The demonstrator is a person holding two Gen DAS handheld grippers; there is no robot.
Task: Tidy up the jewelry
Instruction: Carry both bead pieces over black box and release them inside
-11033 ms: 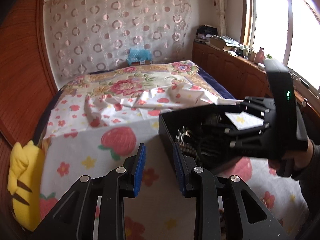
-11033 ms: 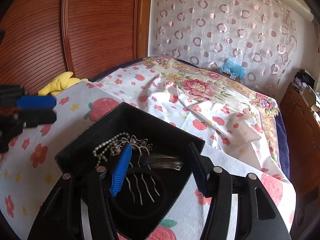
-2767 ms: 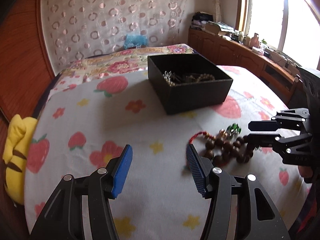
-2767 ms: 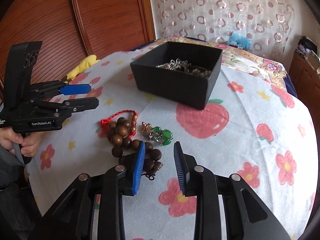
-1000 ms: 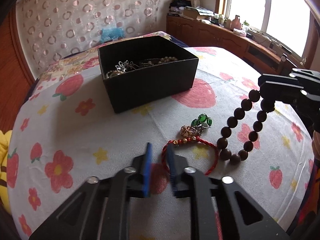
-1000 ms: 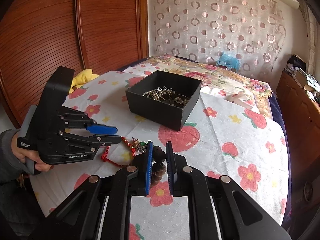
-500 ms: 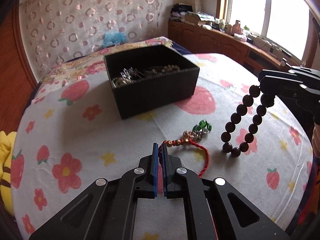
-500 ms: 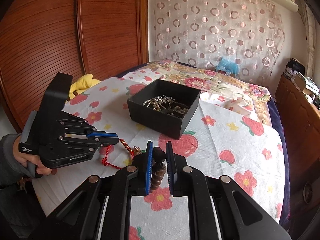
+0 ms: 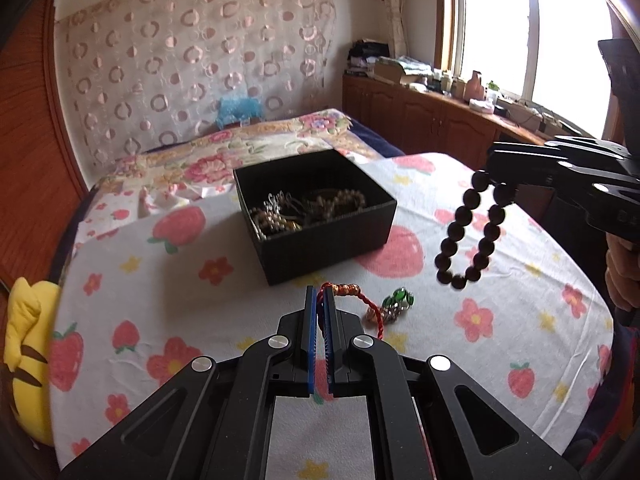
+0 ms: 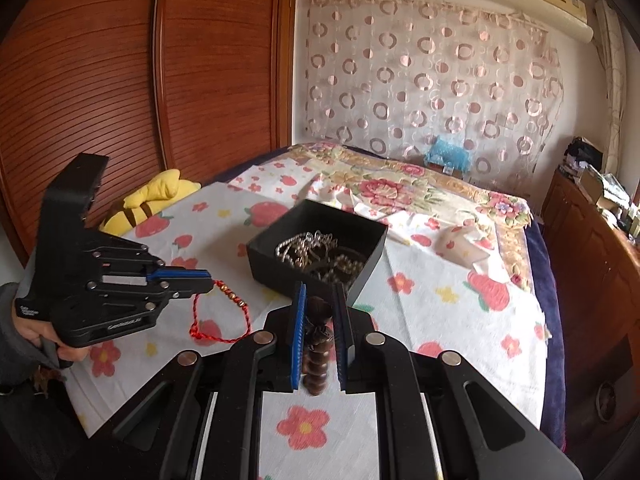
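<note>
Left tongs: clenched on the red cord bracelet, the blue pads pinching the cord at its near end. The jaws have just been closing, with the cord between them. In the right wrist view the bracelet hangs from the left tongs as a loose loop with a run of small gold beads, its lower part low over the cloth; whether it touches cannot be told.

Right tongs: clenched on the dark wooden bead bracelet, one large bead caught between the pads and the rest of the string hanging below. In the left wrist view the same bracelet dangles in a long loop from the right tongs, clear of the cloth.

A small trinket with green stones lies on the cloth just beside the red cord.

A black open box stands on the surface beyond both tongs. It holds a tangle of pearl strings and silver-coloured pieces.

The surface is covered with a white cloth printed with strawberries and flowers. A yellow soft toy lies at its left edge. A hand grips the left tool's handle.

Behind are a flowered bed, a curtain with ring patterns and wooden panelling.
</note>
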